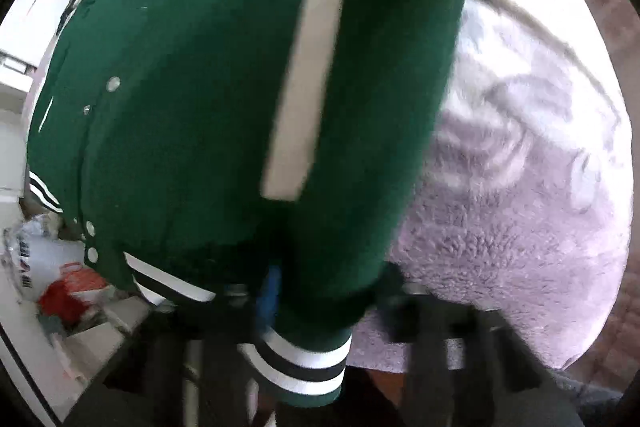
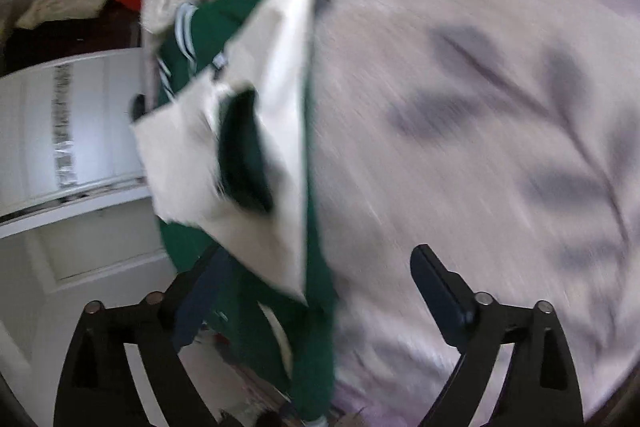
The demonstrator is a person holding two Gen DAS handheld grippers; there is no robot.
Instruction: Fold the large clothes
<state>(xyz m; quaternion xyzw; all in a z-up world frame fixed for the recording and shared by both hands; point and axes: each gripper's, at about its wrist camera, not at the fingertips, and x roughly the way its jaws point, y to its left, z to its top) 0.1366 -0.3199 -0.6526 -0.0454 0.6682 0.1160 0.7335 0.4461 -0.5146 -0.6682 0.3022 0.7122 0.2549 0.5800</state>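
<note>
My left hand-held gripper [image 1: 276, 311] clamps the green jacket [image 1: 224, 115] by its striped hem, lower centre, above the bed [image 1: 520, 207]; my right hand-held gripper [image 2: 316, 291] gapes empty, and should pinch the hanging edge squarely.

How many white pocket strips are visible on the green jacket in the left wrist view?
1: a white pocket strip lies slanted in the middle of the green jacket. A second may be hidden under the fabric.

The green jacket [image 1: 208, 115] has cream sleeves, silver snaps, a white pocket strip and striped ribbed cuffs. It hangs bunched and partly folded at the bed's edge.
</note>
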